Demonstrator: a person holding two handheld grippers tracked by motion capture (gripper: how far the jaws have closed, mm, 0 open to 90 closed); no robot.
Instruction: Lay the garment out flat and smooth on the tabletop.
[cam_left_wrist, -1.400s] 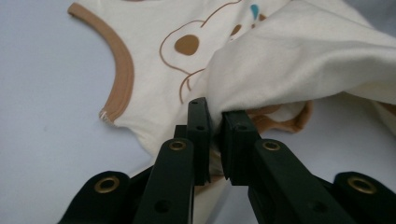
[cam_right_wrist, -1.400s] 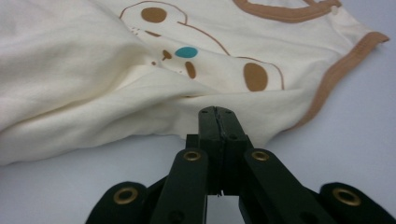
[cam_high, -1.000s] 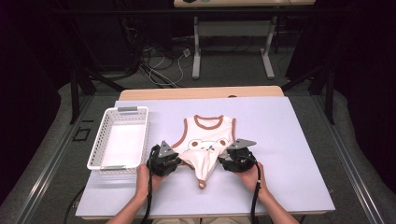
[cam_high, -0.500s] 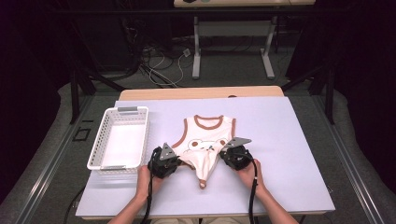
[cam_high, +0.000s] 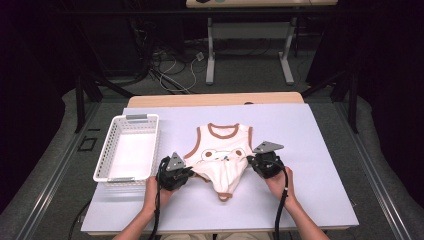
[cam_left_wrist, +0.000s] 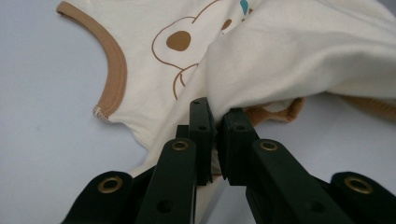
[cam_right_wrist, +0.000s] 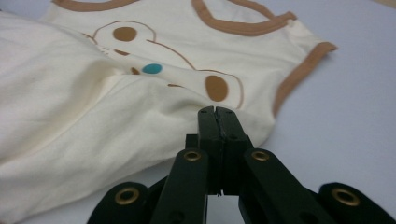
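A cream sleeveless baby bodysuit (cam_high: 222, 155) with brown trim and a bear print lies on the pale table, neck toward the far side. My left gripper (cam_high: 189, 172) is shut on its left side, and cloth (cam_left_wrist: 280, 56) bunches up from between the jaws (cam_left_wrist: 215, 116). At the other side seam my right gripper (cam_high: 250, 161) is shut, its jaws (cam_right_wrist: 217, 114) pinched together on the edge of the cloth (cam_right_wrist: 93, 116). Between the two grippers the lower half of the bodysuit is gathered into folds. Its brown-edged crotch tab hangs toward the near edge.
A white plastic basket (cam_high: 141, 118) stands to the left of the bodysuit, close to my left hand. The pale table sheet (cam_high: 310, 200) stretches out to the right and along the front. Beyond the far edge are dark floor, cables and table legs.
Both grippers have closed on the sides of the bodysuit. The right one has risen slightly with the cloth, and the lower part of the garment is more bunched.
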